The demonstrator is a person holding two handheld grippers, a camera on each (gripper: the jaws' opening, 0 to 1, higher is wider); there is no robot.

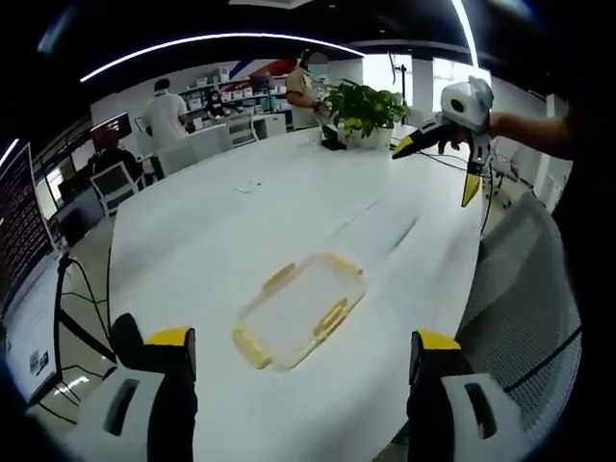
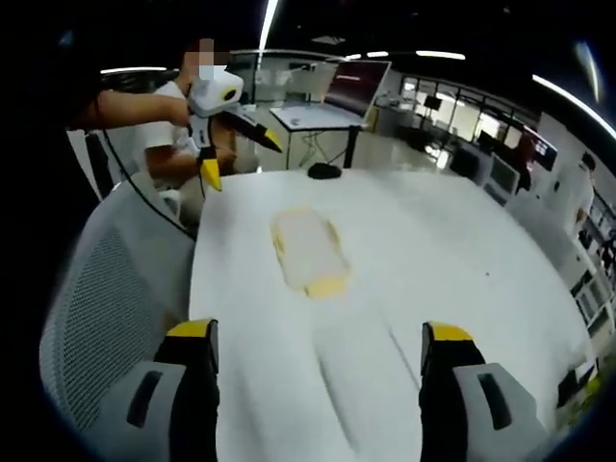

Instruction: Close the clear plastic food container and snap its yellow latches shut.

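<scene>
Lay flat on the white table (image 1: 212, 231), the clear food container (image 1: 300, 310), lid on, yellow latches (image 1: 331, 318) along its rim, ahead of both grippers and touched by neither. Could not tell from either view whether the latches were snapped down.

In the left gripper view: own jaws of the left gripper (image 1: 303, 351) spread wide, holding nothing, container lying between and beyond them. Raised at upper right, well apart from the container, the right gripper (image 1: 435, 166), yellow tips parted, nothing between them. Farther back, a potted plant (image 1: 366, 108) at the table's far end, with people near desks behind.

In the right gripper view: right gripper (image 2: 320, 345) likewise wide open and empty, container (image 2: 308, 250) mid-table. Held up at upper left by a person's hand, the left gripper (image 2: 241, 159), jaws apart. A mesh chair (image 2: 111, 298) just beside the table's edge, a dark small object (image 2: 323, 171) at the far end, a monitor (image 2: 356, 87) beyond.
</scene>
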